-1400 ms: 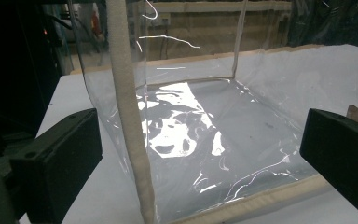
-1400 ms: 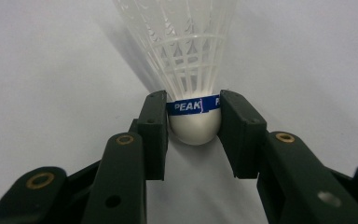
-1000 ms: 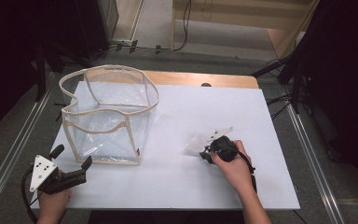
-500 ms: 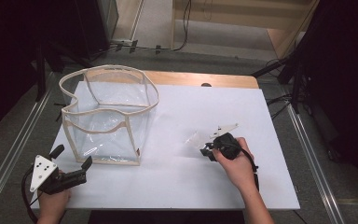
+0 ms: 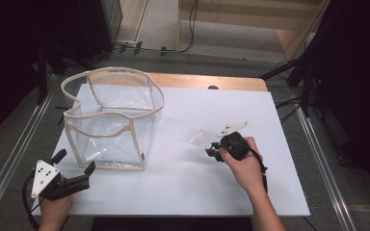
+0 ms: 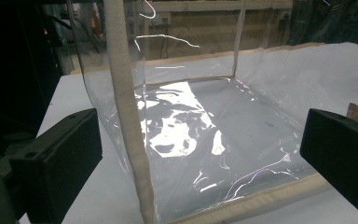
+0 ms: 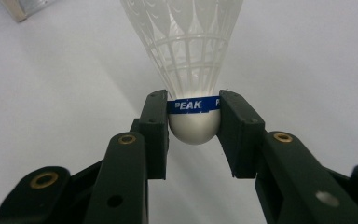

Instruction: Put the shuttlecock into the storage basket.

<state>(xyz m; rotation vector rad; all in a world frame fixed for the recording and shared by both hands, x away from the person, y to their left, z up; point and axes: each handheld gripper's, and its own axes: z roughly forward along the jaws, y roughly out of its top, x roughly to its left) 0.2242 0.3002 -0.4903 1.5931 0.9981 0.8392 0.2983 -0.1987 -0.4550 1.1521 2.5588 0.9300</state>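
Two black jaws of the right tongs [image 7: 193,123] are clenched on the white rounded nose of a shuttlecock [image 7: 191,70], one jaw on each side, touching it at the blue band printed "PEAK"; the netted white skirt fans up and away from the jaws and is cut off by the top edge of the right gripper view. In the high view the right tongs [image 5: 213,150] sit low over the right half of the white table [image 5: 183,192], held by the right hand [image 5: 244,161], and the shuttlecock [image 5: 201,138] shows just beyond the jaw tips as a pale, faint shape that is hard to make out against the white surface; whether its skirt rests on the table or hangs just above it cannot be told. The left tongs [image 5: 74,166] lie near the front left corner of the table, held by the left hand [image 5: 53,207], jaws spread wide and gripping nothing, pointing toward a clear plastic bag [image 5: 111,120] with cream edging that stands open on the left half of the table, well apart from the shuttlecock. In the left gripper view the bag [image 6: 205,130] stands between and beyond the two spread jaws, its cream corner seam upright close in front; its top rim is cut off, and glare on the plastic blurs what lies behind it.
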